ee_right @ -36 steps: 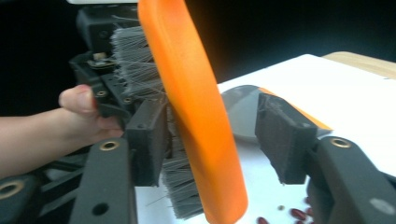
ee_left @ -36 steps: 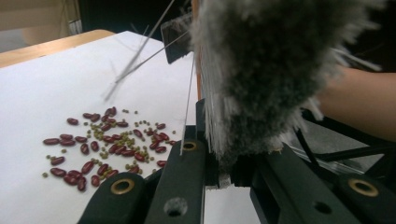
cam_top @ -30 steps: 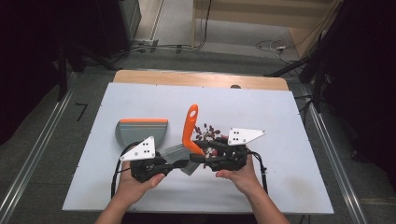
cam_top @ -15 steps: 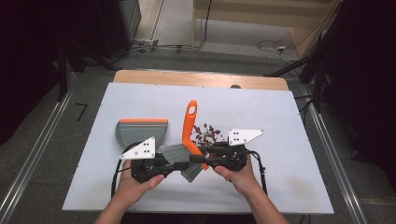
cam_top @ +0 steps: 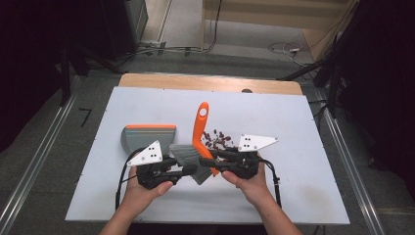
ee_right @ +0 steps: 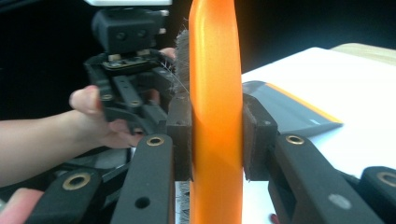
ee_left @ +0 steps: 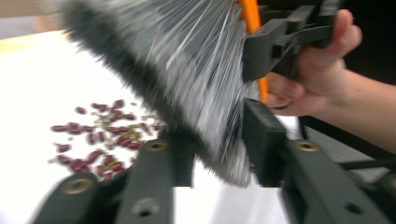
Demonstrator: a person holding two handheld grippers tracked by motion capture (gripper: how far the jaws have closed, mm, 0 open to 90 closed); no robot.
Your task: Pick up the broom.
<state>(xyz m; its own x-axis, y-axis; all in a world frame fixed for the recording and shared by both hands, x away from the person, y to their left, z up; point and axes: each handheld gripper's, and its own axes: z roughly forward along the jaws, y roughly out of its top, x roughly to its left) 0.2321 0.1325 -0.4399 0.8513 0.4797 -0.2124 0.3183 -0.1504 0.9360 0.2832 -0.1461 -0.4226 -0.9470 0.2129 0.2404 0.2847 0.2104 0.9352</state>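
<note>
A hand brush with an orange handle and grey bristles is held just above the white table. My right gripper is shut on the handle, a pad pressed on each side. My left gripper has just been opening. Its jaws stand loosely either side of the bristles. Red beans lie scattered right of the handle and show behind the bristles in the left gripper view. A grey dustpan with an orange edge rests to the left.
The table's wooden far edge borders a floor with cables. Metal rails run along both sides of the table. Open white surface stretches to the far side and to the right.
The left gripper's jaws have parted a little around the bristles. Both hands, the brush, the dustpan and the beans have kept their places.
</note>
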